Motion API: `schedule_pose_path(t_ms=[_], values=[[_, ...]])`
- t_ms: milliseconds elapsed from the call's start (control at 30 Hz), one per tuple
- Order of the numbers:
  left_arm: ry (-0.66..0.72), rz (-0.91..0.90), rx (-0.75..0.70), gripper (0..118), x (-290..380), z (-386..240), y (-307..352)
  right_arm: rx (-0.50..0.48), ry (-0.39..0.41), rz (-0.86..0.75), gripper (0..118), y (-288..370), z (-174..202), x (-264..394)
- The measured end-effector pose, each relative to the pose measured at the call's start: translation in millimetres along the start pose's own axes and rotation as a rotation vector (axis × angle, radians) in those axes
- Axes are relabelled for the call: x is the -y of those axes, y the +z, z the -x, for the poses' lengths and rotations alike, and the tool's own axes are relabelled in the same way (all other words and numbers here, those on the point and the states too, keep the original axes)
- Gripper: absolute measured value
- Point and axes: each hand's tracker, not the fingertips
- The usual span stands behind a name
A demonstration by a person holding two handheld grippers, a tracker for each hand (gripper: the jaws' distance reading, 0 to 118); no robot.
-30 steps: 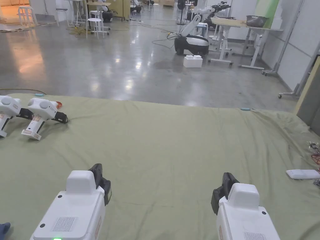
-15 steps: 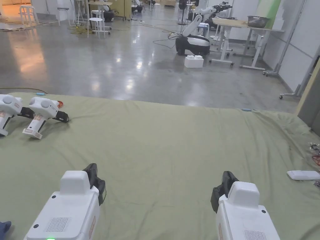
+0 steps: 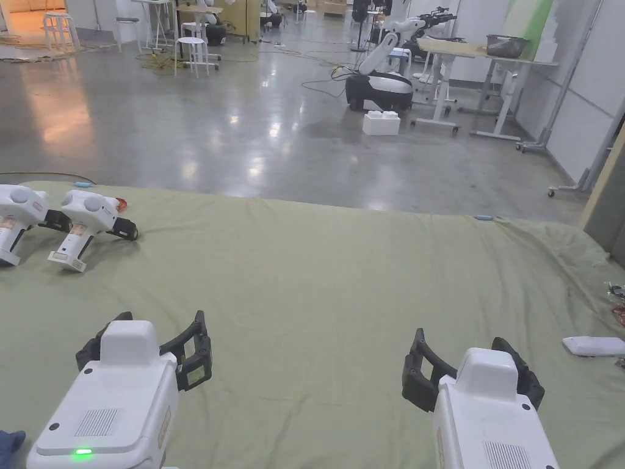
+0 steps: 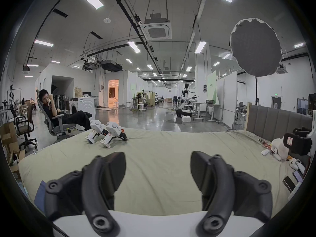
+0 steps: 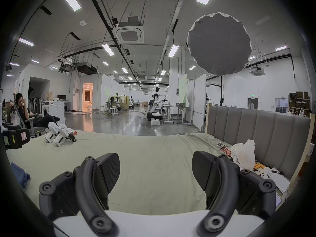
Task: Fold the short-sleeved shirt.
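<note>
You hold the left gripper (image 3: 143,351) and right gripper (image 3: 473,372) over the green bed sheet (image 3: 317,275), jaws spread wide, gripping nothing; a blue cloth (image 5: 19,174), perhaps the shirt, lies bunched at your left edge; folding looks unstarted, everything remains.

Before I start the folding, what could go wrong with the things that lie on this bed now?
1. Both the left gripper and the right gripper are open over the bare green sheet; closing now would probably pinch the sheet.
2. The blue cloth, perhaps the shirt, lies at the bed's near left edge and may slip off when pulled.
3. The two spare grippers could snag cloth spread towards them.
</note>
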Motion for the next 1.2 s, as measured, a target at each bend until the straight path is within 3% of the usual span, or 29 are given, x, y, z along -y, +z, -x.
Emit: schedule_pose_path(t_ms=[100, 367, 567, 700, 1000, 1200], values=[[-0.025, 0.008, -0.017, 105, -2.5, 2.9, -3.0, 0.012, -0.006, 0.003, 91, -2.8, -2.9, -0.5], [-0.025, 0.012, -0.045, 112, -1.9, 7.1, -4.2, -0.023, -0.042, 0.000, 102, -8.4, -7.9, -6.9], [-0.025, 0.014, -0.029, 112, -0.7, 5.8, -4.8, -0.054, -0.014, -0.016, 104, -9.7, -4.0, -7.0], [-0.015, 0.013, -0.004, 112, -1.9, 3.3, -4.4, -0.098, -0.109, 0.027, 104, -13.0, -6.7, -6.2], [0.023, 0.018, 0.040, 112, -4.4, 1.2, -3.7, -0.052, -0.183, 0.121, 104, -19.8, -4.1, -9.5], [0.007, 0.038, 0.016, 112, -6.5, -3.6, -5.8, -0.077, -0.295, 0.171, 104, -22.8, -9.4, -19.1]])
